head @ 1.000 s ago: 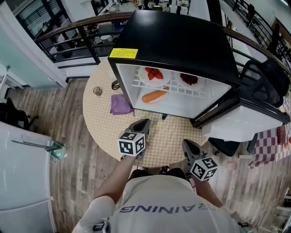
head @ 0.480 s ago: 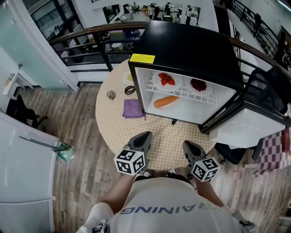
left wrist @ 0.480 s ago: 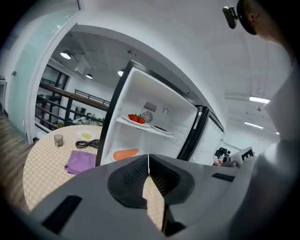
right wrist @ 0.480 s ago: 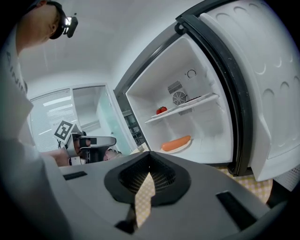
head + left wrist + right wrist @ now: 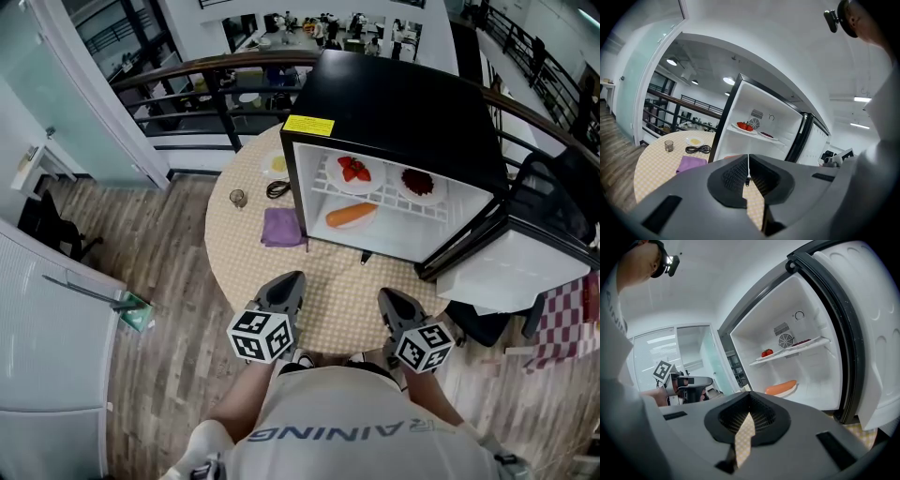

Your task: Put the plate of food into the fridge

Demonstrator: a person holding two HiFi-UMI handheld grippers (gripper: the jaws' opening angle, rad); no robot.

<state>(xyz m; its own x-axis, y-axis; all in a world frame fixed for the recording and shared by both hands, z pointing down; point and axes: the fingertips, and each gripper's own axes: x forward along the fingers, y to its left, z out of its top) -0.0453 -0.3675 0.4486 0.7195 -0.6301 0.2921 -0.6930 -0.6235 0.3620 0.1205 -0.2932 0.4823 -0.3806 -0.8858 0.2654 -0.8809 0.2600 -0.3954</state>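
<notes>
The black mini fridge (image 5: 403,98) stands open on the round checkered table (image 5: 342,300). On its wire shelf sit a plate of strawberries (image 5: 354,171) and a plate of dark red food (image 5: 419,182). Below lies a plate with a long orange food (image 5: 352,215). My left gripper (image 5: 284,287) hovers over the table's near edge, shut and empty. My right gripper (image 5: 392,305) is beside it, jaws together, holding nothing. The left gripper (image 5: 748,161) faces the strawberries (image 5: 746,126). The right gripper (image 5: 749,404) faces the orange food (image 5: 781,387).
The fridge door (image 5: 506,267) hangs open to the right. Left of the fridge lie a purple cloth (image 5: 281,227), a small glass (image 5: 238,198), a black cable (image 5: 277,189) and a small plate (image 5: 277,163). A dark chair (image 5: 553,187) stands at the right, a railing (image 5: 187,70) behind.
Both grippers have drawn back from the fridge toward the person's body, the left one further. Both stay shut and empty. The food in the fridge has not moved.
</notes>
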